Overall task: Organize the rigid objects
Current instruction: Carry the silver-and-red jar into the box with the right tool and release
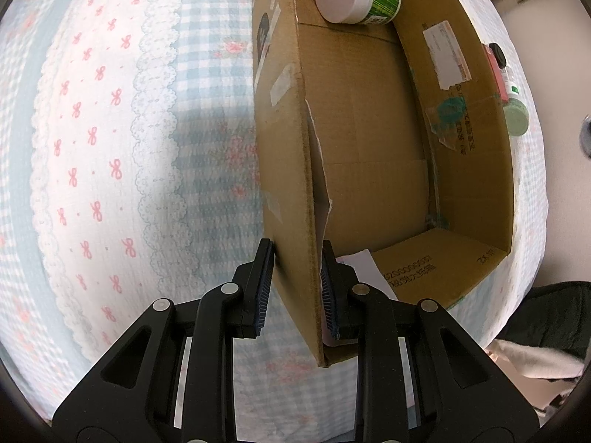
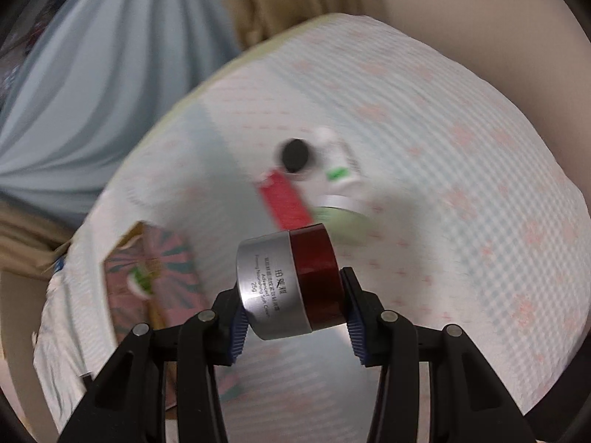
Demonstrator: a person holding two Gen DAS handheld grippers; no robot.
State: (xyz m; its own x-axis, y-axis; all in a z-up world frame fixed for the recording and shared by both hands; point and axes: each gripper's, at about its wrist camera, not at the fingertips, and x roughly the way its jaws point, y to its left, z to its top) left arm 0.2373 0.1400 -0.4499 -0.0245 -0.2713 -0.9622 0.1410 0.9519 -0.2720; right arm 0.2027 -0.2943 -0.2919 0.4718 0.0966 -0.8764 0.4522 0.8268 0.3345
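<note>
Covering bed, gingham bow-print quilt (image 1: 110, 147)

- A home, most likely a bedroom: the things lie on a bed (image 1: 110, 140) with a soft quilted cover in pale blue check, printed with pink bows and lace-like bands.
- Long curtains (image 2: 110, 55), light blue with a beige one beside them, hang behind the bed.
- A used cardboard box (image 1: 369, 129) with torn tape and shipping labels sits on the cover.
- Small household items lie about: cosmetic jars (image 2: 343, 210), a little bottle (image 2: 340, 158), a red packet (image 2: 284, 199).
- Dark clothing (image 1: 550, 313) is heaped beside the bed.
</note>
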